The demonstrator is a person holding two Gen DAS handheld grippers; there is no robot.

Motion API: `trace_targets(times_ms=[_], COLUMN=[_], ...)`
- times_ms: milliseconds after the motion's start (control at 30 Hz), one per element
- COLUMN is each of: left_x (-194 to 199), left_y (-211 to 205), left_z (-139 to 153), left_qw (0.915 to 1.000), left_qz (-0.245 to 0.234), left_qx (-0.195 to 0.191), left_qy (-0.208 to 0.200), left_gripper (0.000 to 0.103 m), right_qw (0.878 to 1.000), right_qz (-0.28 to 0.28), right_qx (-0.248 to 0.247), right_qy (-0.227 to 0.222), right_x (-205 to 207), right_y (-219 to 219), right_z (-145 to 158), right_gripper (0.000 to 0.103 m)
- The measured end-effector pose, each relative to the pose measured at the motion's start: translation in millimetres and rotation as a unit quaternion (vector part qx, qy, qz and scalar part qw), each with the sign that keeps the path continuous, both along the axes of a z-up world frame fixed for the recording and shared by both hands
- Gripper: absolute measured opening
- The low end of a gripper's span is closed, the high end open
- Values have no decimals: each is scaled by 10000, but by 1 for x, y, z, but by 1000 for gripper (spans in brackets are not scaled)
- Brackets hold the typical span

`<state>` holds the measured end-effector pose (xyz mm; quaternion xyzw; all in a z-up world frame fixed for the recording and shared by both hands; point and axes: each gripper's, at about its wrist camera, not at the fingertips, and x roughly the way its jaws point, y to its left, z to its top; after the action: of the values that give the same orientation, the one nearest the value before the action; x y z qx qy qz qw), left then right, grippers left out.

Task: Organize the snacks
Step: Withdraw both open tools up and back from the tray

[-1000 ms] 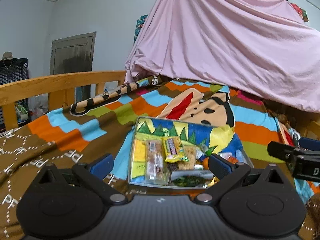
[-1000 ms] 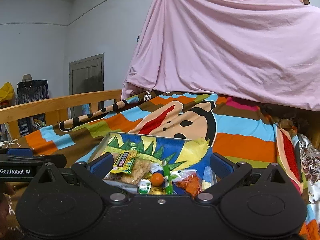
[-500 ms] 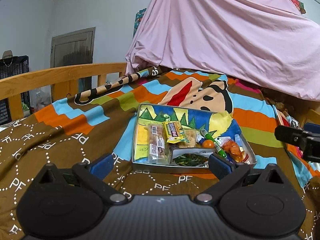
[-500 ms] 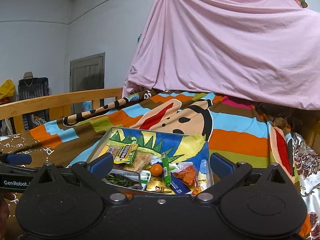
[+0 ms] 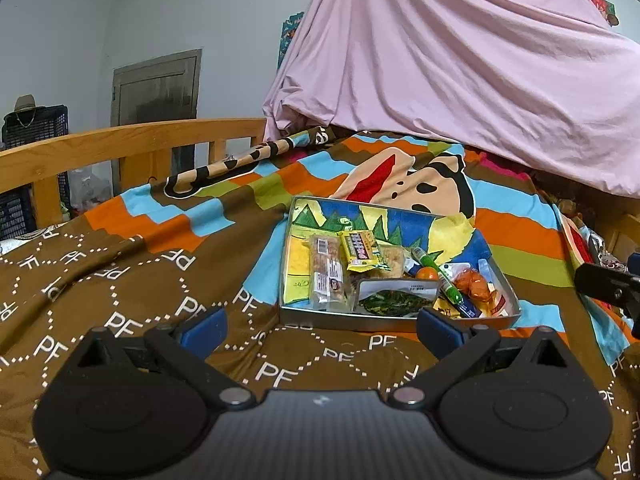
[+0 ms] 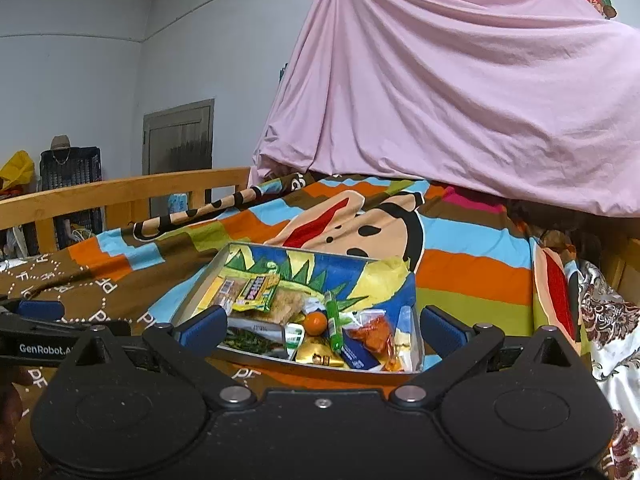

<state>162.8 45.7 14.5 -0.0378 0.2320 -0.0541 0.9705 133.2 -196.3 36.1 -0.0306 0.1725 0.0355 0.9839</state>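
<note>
The brown part of the bedspread (image 5: pixel 120 280) carries the letters "PF" printed in white again and again, each pair ringed by dotted white lines (several read upside down or sideways from the wrist views, and the same letters show in the right wrist view too). On the side of the left gripper (image 6: pixel 44 342), seen at the left edge of the right wrist view, white lettering reads "GenRobot.A", with the rest hidden behind the right gripper's own body. The yellow snack packet (image 5: pixel 362 250) in the metal tray (image 5: pixel 360 322) bears print on a dark band, too small to read; the other wrappers likewise.
</note>
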Motion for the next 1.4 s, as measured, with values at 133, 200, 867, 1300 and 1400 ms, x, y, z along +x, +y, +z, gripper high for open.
trace_targets(times_ms=[133,200,867,1300,1400], left_x=[-8,-11,-35,-23,-22], left_y=[-1,-1,-16,-27,-30], left_z=[-2,-3,-22,-43,-47], left_qw=[10000,10000,9983,9949,9942], left_qz=[44,76,298,338,311], left_qx=[1,-47,-112,207,263], left_qy=[22,39,493,931,1000], left_gripper=[103,103,103,103,103], right_qw=[9999,9998,9992,9948,9940], right_qz=[55,63,52,131,170], right_qx=[-92,-107,101,254,286], right_qy=[74,124,374,982,1045], right_x=[-9,-12,-30,-17,-15], right_y=[-1,-3,-16,-16,-16], right_z=[-6,-8,-34,-71,-76], right_gripper=[102,102,102,102,102])
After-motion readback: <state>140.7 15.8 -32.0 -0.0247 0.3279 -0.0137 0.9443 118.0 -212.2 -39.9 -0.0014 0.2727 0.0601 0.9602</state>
